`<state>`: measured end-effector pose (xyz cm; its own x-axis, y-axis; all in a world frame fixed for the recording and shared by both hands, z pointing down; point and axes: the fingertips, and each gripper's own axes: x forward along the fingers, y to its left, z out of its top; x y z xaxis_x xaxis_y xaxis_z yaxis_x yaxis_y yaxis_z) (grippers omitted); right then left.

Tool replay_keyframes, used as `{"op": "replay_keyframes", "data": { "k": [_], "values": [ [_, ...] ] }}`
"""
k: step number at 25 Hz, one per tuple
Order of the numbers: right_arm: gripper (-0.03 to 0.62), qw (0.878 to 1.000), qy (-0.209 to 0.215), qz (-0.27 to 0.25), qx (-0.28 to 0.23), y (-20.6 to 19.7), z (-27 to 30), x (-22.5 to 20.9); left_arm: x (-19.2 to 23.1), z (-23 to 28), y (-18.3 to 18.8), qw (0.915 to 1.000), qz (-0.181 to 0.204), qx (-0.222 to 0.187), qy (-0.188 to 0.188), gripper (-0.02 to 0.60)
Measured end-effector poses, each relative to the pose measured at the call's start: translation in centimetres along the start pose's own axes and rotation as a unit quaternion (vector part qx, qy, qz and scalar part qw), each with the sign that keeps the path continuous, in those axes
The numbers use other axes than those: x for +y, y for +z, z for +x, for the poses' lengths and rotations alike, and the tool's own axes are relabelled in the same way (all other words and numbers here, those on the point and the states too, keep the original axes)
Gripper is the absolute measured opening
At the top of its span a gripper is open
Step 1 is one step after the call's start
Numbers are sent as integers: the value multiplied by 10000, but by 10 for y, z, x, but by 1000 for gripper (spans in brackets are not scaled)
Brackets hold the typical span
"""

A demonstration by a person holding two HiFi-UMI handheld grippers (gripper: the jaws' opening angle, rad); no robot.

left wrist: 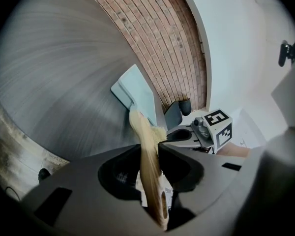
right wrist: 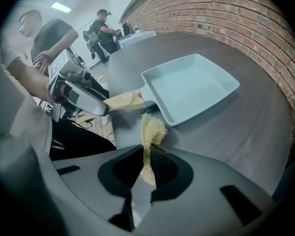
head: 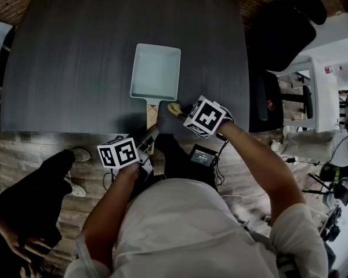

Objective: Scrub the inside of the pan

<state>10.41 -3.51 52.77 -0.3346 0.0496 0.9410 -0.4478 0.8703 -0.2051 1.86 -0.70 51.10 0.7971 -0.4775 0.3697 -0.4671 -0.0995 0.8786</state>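
Left gripper (left wrist: 148,149) clamps the handle (left wrist: 146,132); right gripper (right wrist: 148,151) barely pinches the scrubber (right wrist: 151,129), which could slip out inside the pan (right wrist: 189,85).

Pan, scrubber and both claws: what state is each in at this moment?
pan: upright on the table, empty.
pan handle: clamped in the left claw.
left claw: shut on the pan handle.
right claw: shut on the scrubber.
scrubber: pinched, outside the pan, near its handle end.
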Motion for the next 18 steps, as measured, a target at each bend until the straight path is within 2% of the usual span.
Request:
{"op": "replay_keyframes", "data": {
  "k": [5,9,18],
  "values": [
    [44,9996,83,-241,-95,19,3,18,2,-3,1,10000,8,-2,-45,110],
    [44,9989,10,-432,-184,30,-5,16,6,-9,2,10000,61,35,2,110],
    [44,9977,-490,-264,-374,48,-46,-51,7,-27,-8,9991,177,319,-225,110]
  ]
}}
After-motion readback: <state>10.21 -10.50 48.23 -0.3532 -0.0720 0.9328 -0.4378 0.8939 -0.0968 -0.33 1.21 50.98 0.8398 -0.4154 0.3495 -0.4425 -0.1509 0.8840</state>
